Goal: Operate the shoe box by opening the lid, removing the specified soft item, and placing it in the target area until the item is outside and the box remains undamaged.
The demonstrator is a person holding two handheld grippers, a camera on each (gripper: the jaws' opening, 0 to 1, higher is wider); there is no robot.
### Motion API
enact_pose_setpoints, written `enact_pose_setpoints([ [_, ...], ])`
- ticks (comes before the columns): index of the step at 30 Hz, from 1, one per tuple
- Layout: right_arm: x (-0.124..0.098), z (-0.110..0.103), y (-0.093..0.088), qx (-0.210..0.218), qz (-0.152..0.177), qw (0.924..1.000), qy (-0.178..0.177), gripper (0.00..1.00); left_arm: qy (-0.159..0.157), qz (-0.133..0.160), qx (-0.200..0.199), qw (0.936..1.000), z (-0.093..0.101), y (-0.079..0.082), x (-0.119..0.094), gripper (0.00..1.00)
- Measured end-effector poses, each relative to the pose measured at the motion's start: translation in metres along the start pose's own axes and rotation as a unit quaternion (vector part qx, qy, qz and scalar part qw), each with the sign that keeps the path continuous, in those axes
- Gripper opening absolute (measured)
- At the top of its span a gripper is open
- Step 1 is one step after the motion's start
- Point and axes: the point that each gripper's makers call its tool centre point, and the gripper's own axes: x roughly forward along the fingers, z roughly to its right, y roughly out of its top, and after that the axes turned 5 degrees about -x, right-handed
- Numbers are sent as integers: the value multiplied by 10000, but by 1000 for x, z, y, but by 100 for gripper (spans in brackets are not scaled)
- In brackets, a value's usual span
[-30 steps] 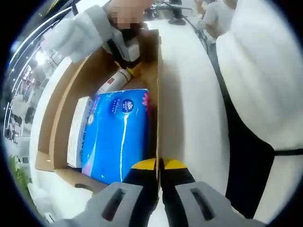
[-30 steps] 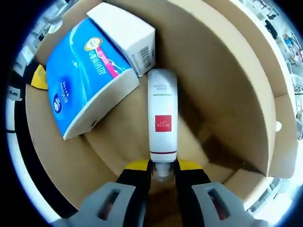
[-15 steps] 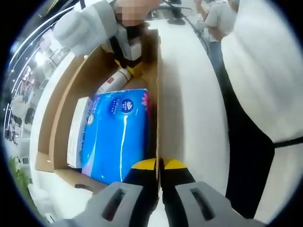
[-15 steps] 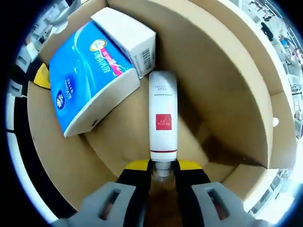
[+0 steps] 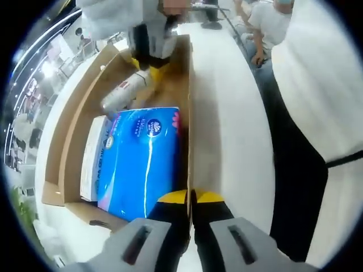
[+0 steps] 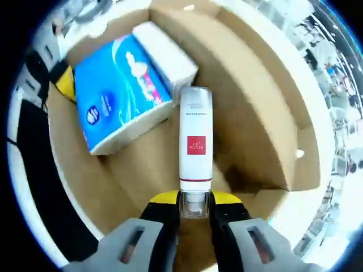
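An open cardboard shoe box (image 5: 74, 130) holds a blue soft tissue pack (image 5: 144, 161), with a white carton (image 5: 92, 156) beside it. My left gripper (image 5: 191, 197) is shut on the top edge of the box's side wall (image 5: 189, 136), next to the pack. My right gripper (image 6: 195, 199) is shut on the cap end of a white tube (image 6: 195, 144) with a red label, and the tube hangs above the box floor (image 6: 142, 170). In the left gripper view the tube (image 5: 122, 93) sits tilted at the far end, under the right gripper (image 5: 150, 54). The pack (image 6: 122, 107) leans on the carton (image 6: 167, 54).
A white table top (image 5: 227, 124) runs along the box's right side. The person's white clothing (image 5: 323, 85) fills the right of the left gripper view. Other people (image 5: 266, 22) are far off. A box flap (image 6: 278, 119) stands open.
My right gripper has lifted the white tube off the box floor, tilting it up and away from the pack. My left gripper has kept its hold on the wall.
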Motion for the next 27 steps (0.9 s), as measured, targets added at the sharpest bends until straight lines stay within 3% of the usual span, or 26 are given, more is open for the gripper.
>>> enact_pose_setpoints([
  [2,-13,-11,15,66,747,9966,338,17,12,-1,27,10000,0,0,0,2],
  [4,-17,-22,11,339,784,9944,618,17,16,9,29,10000,0,0,0,2],
  [8,-15,-27,8,565,923,9927,524,17,17,5,6,10000,0,0,0,2],
  [11,-20,-29,11,829,1232,9876,511,17,34,14,8,10000,0,0,0,2],
  [13,-29,-22,8,1195,1415,9816,461,17,36,14,7,10000,0,0,0,2],
  [16,-46,-10,14,1787,2019,9610,606,17,23,4,-34,10000,0,0,0,2],
  [18,-55,-5,18,1877,2322,9521,657,17,21,0,-48,10000,0,0,0,2],
  [20,-60,-3,17,2097,2358,9463,698,17,34,-5,-95,9999,0,0,0,2],
  [22,-65,-6,17,2052,2469,9442,741,17,49,3,-92,9999,0,0,0,2],
  [27,-64,-3,6,2070,2388,9465,647,17,98,32,-54,9999,0,0,0,2],
])
